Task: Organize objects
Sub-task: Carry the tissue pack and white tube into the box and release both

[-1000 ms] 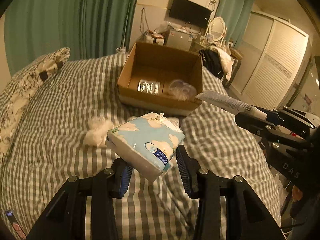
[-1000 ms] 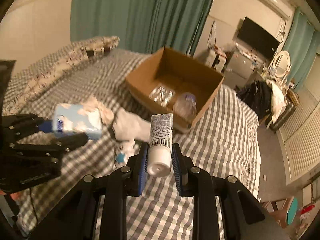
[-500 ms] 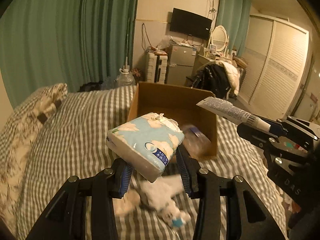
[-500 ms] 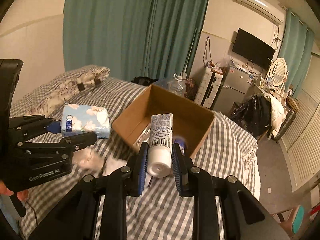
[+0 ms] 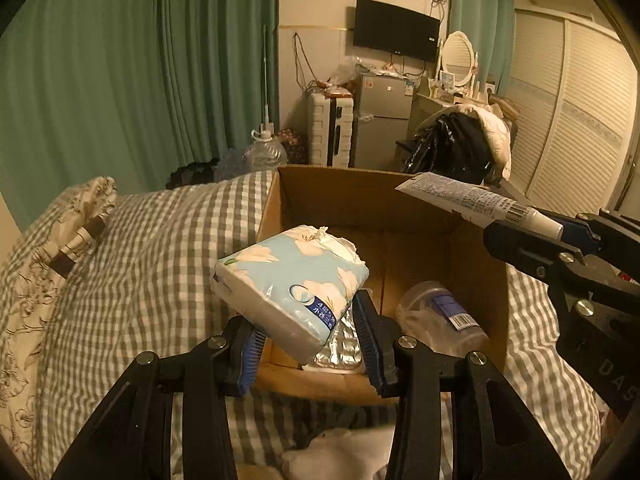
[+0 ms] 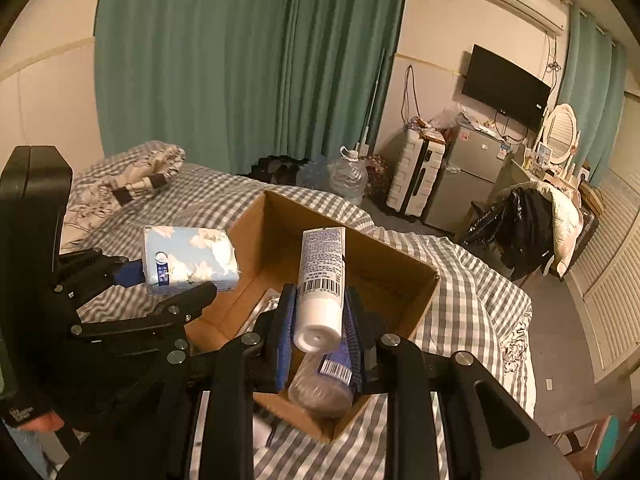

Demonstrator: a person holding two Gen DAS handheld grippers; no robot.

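My left gripper is shut on a light-blue tissue pack and holds it above the near left part of an open cardboard box. My right gripper is shut on a white tube, cap toward the camera, held over the box. The tube also shows at the right of the left wrist view, and the tissue pack at the left of the right wrist view. Inside the box lie a clear plastic jar and a silver foil pack.
The box rests on a grey checked bed with a patterned pillow at the left. White cloth lies on the bed in front of the box. Beyond are green curtains, a water jug, a suitcase, a fridge and a wardrobe.
Both grippers have moved forward toward the box with their objects held. The box now fills the middle of both views and the white cloth has dropped to the bottom edge.
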